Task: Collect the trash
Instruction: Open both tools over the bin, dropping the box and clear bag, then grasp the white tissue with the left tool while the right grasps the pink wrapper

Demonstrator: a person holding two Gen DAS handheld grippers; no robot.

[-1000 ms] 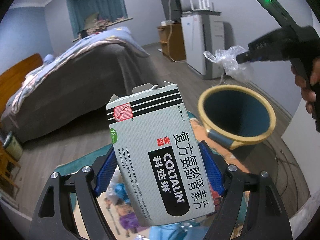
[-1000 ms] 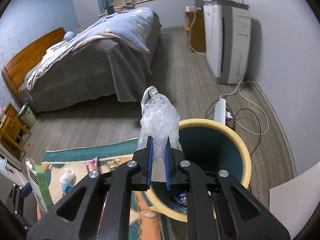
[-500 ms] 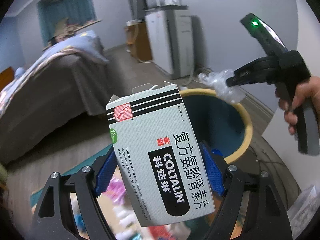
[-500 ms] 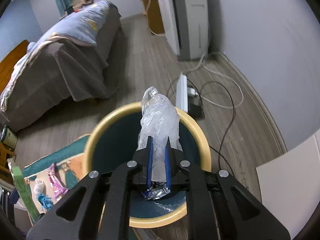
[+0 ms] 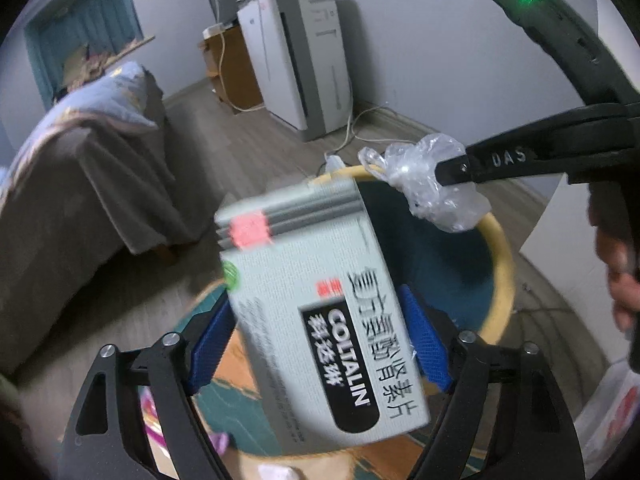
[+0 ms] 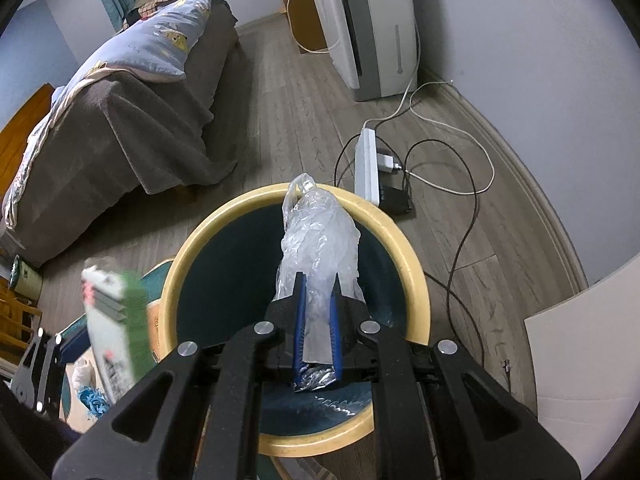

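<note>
Bedroom floor bin point(image 6: 404, 264) sits below both: right gripper point(image 6: 316, 320) jaws clenched on plastic wrap point(image 6: 320, 240), left gripper point(image 5: 316, 344) jaws just released, dropping the medicine box point(image 5: 320, 312).

The bin point(image 6: 416, 280) mouth is wide and open in the lower middle of the right wrist frame, but the plastic bag point(image 6: 316, 240) hangs over its centre. At the lower left, the medicine box point(image 6: 114, 320) crowds the rim. A power strip point(image 6: 368, 164) and cables point(image 6: 460, 240) clutter the floor point(image 6: 288, 120) beyond, upper right.
</note>
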